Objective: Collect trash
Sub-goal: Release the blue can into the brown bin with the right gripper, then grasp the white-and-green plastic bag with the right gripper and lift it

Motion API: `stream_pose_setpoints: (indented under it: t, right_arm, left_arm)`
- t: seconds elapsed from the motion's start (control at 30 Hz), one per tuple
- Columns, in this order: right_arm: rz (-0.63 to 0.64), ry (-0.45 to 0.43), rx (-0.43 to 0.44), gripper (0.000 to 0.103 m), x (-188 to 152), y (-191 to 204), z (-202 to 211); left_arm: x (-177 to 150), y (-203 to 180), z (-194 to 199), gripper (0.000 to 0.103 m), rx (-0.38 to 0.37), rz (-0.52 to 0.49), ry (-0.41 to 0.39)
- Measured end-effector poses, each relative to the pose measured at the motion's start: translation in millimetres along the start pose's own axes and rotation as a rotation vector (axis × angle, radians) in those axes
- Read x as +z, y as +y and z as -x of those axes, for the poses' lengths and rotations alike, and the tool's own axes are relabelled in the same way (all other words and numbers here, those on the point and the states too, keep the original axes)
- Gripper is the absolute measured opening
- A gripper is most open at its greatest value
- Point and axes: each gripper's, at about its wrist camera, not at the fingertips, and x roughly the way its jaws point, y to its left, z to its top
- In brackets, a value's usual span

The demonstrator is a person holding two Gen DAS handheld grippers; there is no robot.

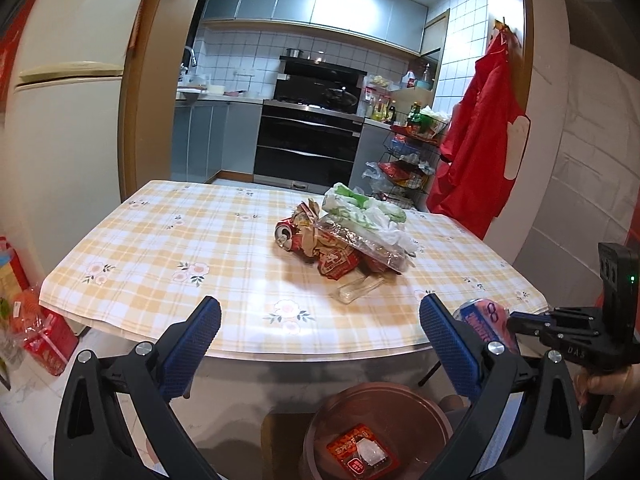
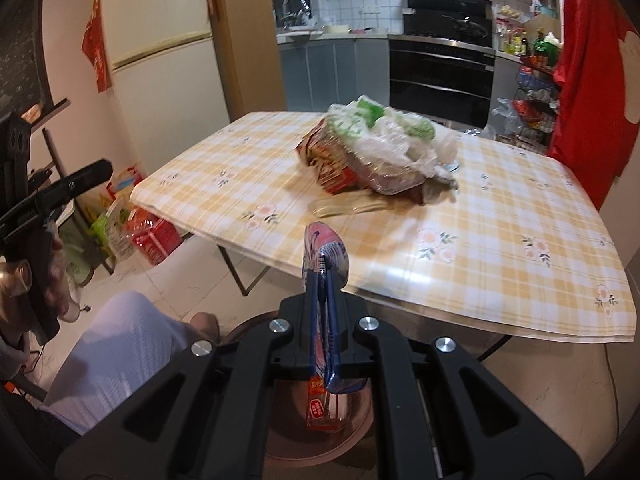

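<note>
Because the table [image 1: 160, 240] carries the trash out at its middle while the brown bin [image 1: 380, 412] stands on the floor just below its near edge, you have both tools drawn back off the table and over that bin, which looks like the place to drop things. The remaining pile [image 1: 344, 236] of wrappers, a crushed red can and white-green plastic bags lies well apart from either tool, with a clear flat wrapper [image 1: 356, 288] on its near side. Your left gripper [image 1: 320, 344] hangs with its blue fingers spread wide and empty. Your right gripper [image 2: 326, 280] has its fingers pinched tight on a blue-and-pink packet [image 2: 326, 256], which stands on edge between them directly above the bin, where a red packet [image 1: 362, 450] already lies.
</note>
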Motion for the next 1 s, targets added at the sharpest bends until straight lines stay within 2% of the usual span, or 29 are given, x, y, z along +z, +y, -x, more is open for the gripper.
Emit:
stream_pose_setpoints:
  t: [0.07, 0.1, 0.13, 0.17, 0.23, 0.27, 0.3, 0.33, 0.37, 0.53, 1.0]
  right_arm:
    - [0.008, 0.006, -0.022, 0.012, -0.4, 2.1, -1.8]
    - [0.007, 0.000, -0.029, 0.021, 0.0, 1.8, -1.6]
    - [0.002, -0.007, -0.036, 0.026, 0.8, 0.4, -0.8]
    - [-0.005, -0.014, -0.042, 0.036, 1.8, -1.4, 0.3]
    - [-0.018, -0.030, -0.060, 0.046, 3.1, -5.7, 2.9]
    - [-0.020, -0.035, -0.080, 0.054, 3.6, -7.9, 3.7]
    - [-0.022, -0.040, -0.097, 0.068, 3.9, -10.1, 4.4]
    - [-0.028, -0.051, -0.128, 0.076, 4.1, -13.0, 5.3]
    - [-0.034, -0.058, -0.155, 0.091, 3.9, -15.3, 5.7]
    - [-0.061, -0.042, -0.246, 0.097, 2.5, -29.3, 1.8]
    - [-0.149, -0.032, -0.284, 0.097, 7.0, -66.2, -11.8]
  left_arm:
    - [-0.9, 1.0, -0.7, 0.097, 0.005, 0.000, 0.002]
    - [-1.1, 1.5, -0.4, 0.097, 0.006, 0.001, 0.002]
    - [-1.2, 1.1, 0.2, 0.097, 0.009, 0.001, 0.002]
    - [-1.2, 1.5, -0.4, 0.097, 0.013, 0.000, 0.002]
    - [-1.3, 1.9, -1.3, 0.097, 0.015, 0.001, 0.005]
    - [-1.4, 3.1, -2.4, 0.097, 0.017, 0.005, 0.008]
    - [-1.7, 3.8, -3.0, 0.097, 0.018, 0.007, 0.011]
    - [-2.3, 4.8, -3.3, 0.097, 0.019, 0.009, 0.012]
    - [-2.9, 5.4, -4.2, 0.097, 0.021, 0.010, 0.015]
    - [-3.4, 6.1, -7.5, 0.097, 0.027, 0.001, 0.021]
    - [5.7, 6.4, -33.2, 0.097, 0.048, -0.005, 0.064]
